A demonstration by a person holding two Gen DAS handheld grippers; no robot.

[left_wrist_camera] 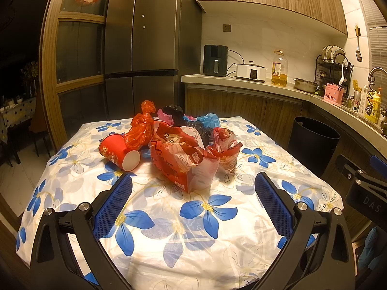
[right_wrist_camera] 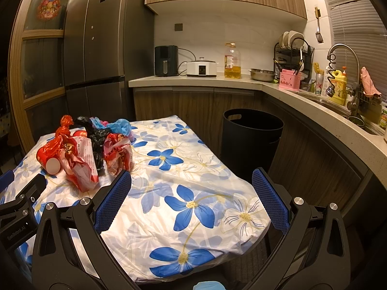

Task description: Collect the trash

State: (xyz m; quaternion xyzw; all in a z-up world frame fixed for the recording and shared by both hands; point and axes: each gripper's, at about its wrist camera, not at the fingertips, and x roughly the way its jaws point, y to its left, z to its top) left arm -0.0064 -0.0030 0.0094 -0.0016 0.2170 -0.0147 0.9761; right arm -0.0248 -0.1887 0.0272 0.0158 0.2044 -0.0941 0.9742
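Note:
A heap of trash lies mid-table on the flowered cloth (left_wrist_camera: 217, 217): a tipped red paper cup (left_wrist_camera: 118, 153), a knotted orange-red bag (left_wrist_camera: 141, 128), a large red and white snack wrapper (left_wrist_camera: 183, 162), a smaller crumpled red wrapper (left_wrist_camera: 226, 147), black plastic (left_wrist_camera: 179, 116) and a blue bag (left_wrist_camera: 209, 119). My left gripper (left_wrist_camera: 193, 186) is open, nothing between its blue pads, just short of the large wrapper. My right gripper (right_wrist_camera: 192, 181) is open over the table's right half, the heap (right_wrist_camera: 82, 149) off to its left. A black bin (right_wrist_camera: 251, 135) stands on the floor beyond the table's right side.
A tall dark fridge (left_wrist_camera: 150, 36) stands behind the table. The counter (right_wrist_camera: 193, 78) carries an air fryer, a cooker, an oil bottle (right_wrist_camera: 232, 61), a dish rack and a sink with a tap (right_wrist_camera: 343, 55). The right gripper's body (left_wrist_camera: 362, 183) shows at the left wrist view's right edge.

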